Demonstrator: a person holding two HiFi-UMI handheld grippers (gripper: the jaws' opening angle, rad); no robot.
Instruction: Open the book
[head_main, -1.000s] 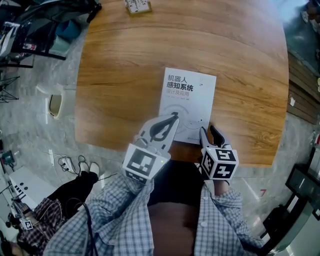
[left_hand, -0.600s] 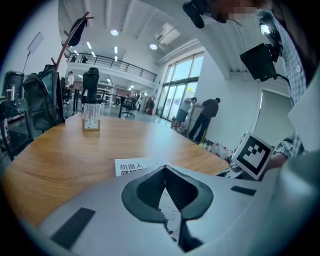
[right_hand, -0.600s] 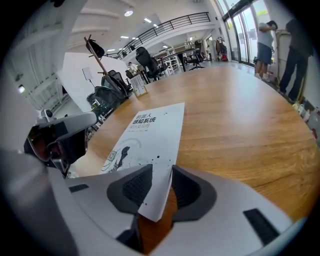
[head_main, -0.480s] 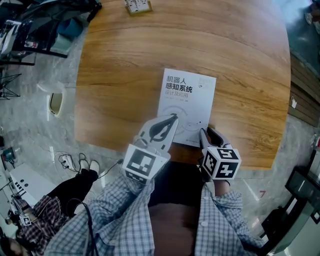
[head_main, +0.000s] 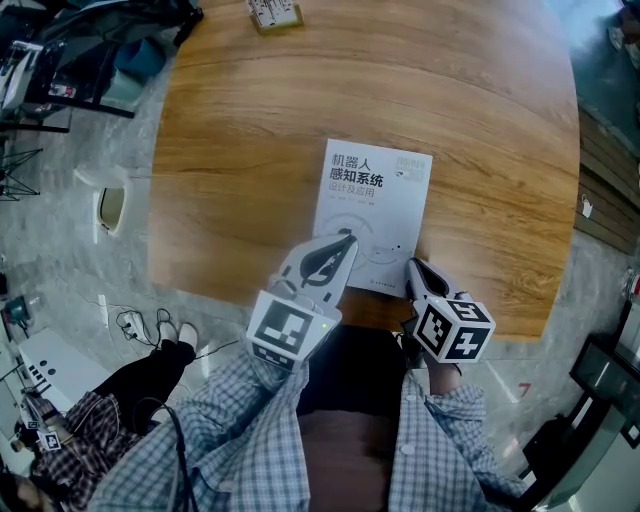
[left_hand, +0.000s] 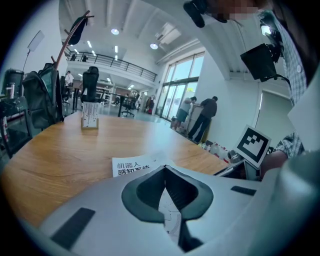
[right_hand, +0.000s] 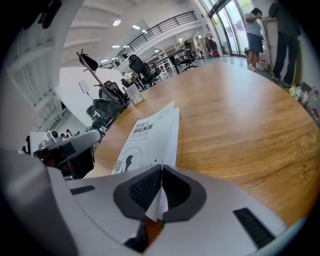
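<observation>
On the wooden surface (head_main: 250, 150) of a bright office hall, the book (head_main: 375, 215) lies near the person, the left gripper (head_main: 346, 238) fingers together over its cover, the right gripper (head_main: 414, 270) fingers just closed, clamping and hiding its near right corner.

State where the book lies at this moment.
In the head view the book lies closed on the wooden table, midway along its near edge. The right gripper, just closed, pinches its near right corner.
</observation>
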